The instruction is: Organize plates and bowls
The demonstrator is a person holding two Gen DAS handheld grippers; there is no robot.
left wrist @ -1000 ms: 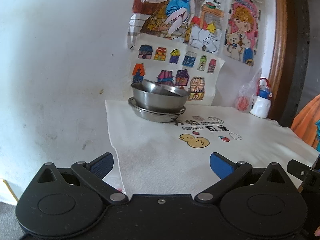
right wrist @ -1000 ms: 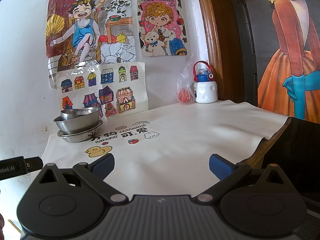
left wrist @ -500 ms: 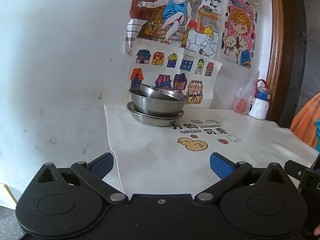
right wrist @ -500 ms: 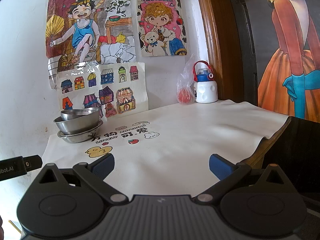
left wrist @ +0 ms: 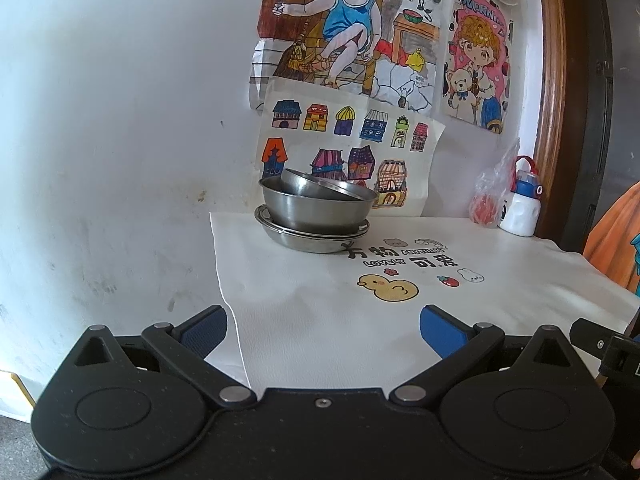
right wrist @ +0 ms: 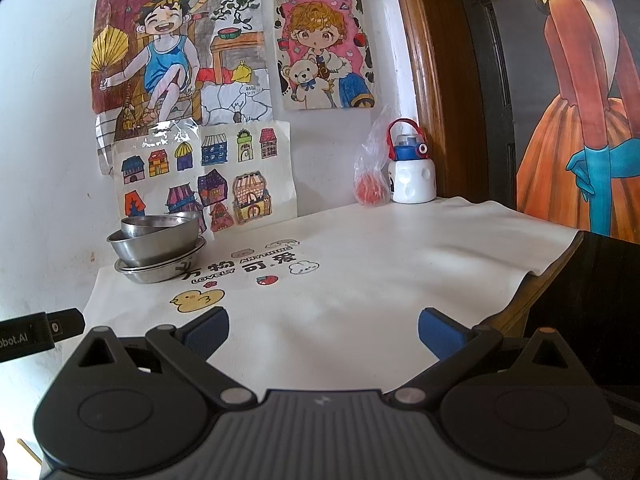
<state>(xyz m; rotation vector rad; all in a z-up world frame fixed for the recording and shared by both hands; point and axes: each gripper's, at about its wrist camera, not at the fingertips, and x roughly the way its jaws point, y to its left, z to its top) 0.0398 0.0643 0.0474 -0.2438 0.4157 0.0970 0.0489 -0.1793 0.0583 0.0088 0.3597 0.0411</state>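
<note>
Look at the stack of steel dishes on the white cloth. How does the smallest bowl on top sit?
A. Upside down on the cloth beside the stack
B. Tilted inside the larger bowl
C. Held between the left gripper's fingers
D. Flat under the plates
B: the small bowl leans at an angle inside the larger bowl, which rests on the plates; both grippers are open and hold nothing.
</note>
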